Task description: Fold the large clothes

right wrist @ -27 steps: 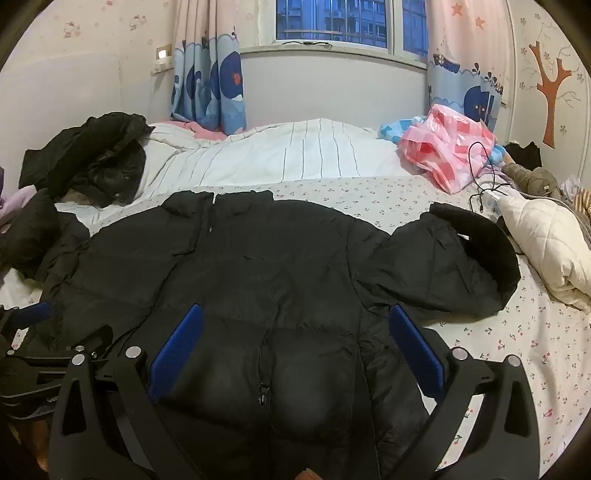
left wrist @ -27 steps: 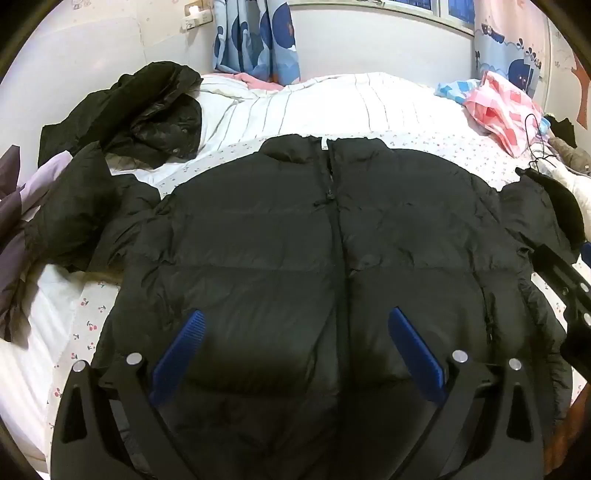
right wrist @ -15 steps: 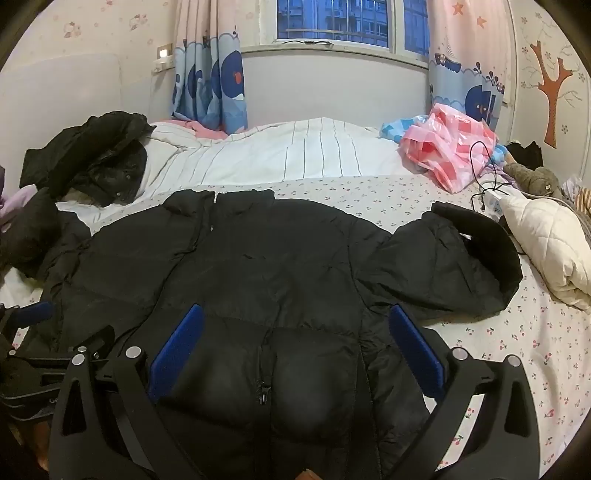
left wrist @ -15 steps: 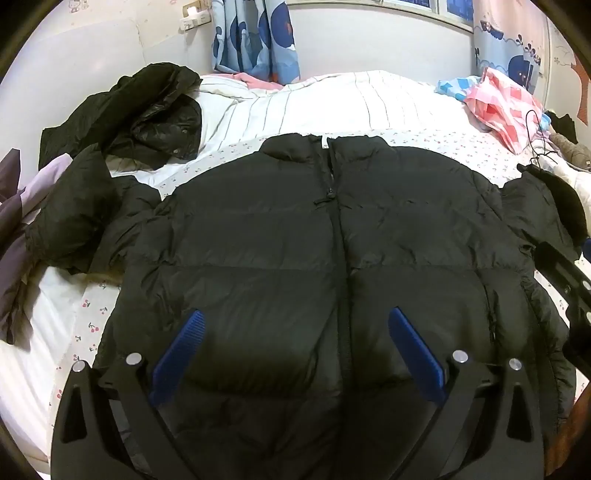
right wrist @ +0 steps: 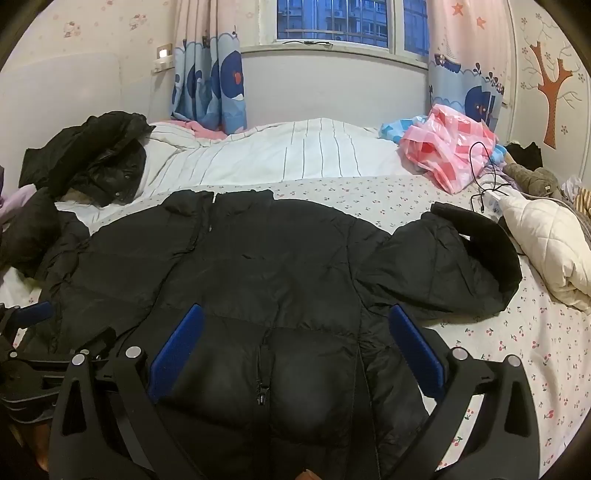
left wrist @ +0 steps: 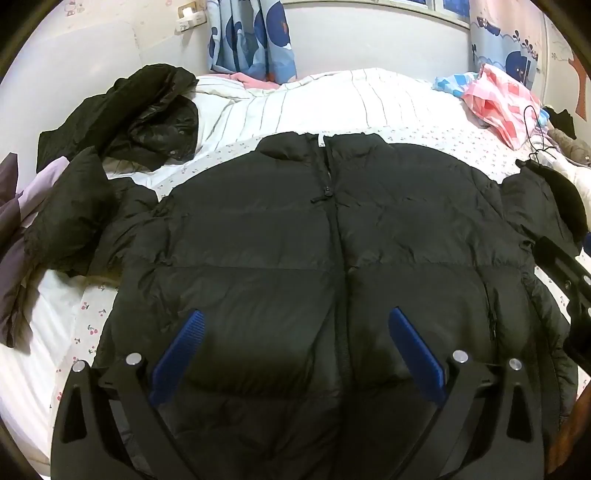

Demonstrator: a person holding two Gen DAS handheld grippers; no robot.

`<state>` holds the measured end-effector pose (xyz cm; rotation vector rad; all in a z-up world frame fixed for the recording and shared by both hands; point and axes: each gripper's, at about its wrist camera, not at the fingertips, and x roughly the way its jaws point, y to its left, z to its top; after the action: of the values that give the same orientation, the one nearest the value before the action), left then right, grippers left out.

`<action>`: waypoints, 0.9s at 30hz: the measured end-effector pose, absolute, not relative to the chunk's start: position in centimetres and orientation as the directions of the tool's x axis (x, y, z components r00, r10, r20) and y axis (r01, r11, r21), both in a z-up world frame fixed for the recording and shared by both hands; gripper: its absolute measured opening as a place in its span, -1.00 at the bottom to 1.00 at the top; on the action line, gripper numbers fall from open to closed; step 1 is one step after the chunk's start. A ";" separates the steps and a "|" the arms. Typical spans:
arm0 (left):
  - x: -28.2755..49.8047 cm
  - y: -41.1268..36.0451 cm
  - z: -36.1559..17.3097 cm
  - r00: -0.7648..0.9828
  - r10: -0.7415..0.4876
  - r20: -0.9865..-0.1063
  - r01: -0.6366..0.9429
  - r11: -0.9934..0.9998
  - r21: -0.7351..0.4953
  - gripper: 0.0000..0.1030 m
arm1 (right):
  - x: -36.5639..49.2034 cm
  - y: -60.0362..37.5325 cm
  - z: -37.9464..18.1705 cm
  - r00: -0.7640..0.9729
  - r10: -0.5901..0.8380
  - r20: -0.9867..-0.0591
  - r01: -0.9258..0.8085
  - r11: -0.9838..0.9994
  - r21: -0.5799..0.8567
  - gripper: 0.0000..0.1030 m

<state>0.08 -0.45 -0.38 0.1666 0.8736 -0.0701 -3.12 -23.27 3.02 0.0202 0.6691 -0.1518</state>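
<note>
Jacket: your black puffer jacket lies flat on the bed, front up and zipped, collar toward the window, hem toward you.
Zip: it runs down the middle of the jacket; in the left view the pull sits just below the collar.
Right sleeve area: in the right view one sleeve bends out to the side over the cherry-print sheet, its dark cuff curling near a cream quilted bundle.
Left sleeve area: the other sleeve is bunched up at the bed's left edge, touching a purple-grey cloth.
Left gripper: your left gripper hangs over the jacket's lower chest, jaws spread wide, nothing between the blue pads.
Right gripper: your right gripper hangs over the hem, beside the lower zip, jaws just as wide and gripping nothing.
Contact: whether either gripper touches the fabric you cannot tell.
Other clothes: a second black coat is heaped at the far left, by a striped white duvet.
Far right: a pink checked bag lies near a black cable.
</note>
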 end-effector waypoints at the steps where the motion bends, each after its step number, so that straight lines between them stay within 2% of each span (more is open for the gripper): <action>1: 0.1 -0.5 -0.4 0.641 0.007 -0.768 0.130 0.985 0.117 0.86 | -3.1 -23.3 3.0 0.774 -0.134 -0.619 0.147 0.989 -0.030 0.88; 27: -0.1 -1.1 -1.4 0.635 0.007 -0.772 0.131 0.984 0.117 0.86 | -2.6 -24.5 3.1 0.758 -0.131 -0.639 0.152 0.988 -0.022 0.88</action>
<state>-0.13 -1.09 -1.43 0.1681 0.8810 -0.0711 -2.58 -24.50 3.07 0.0319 0.6940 -0.1538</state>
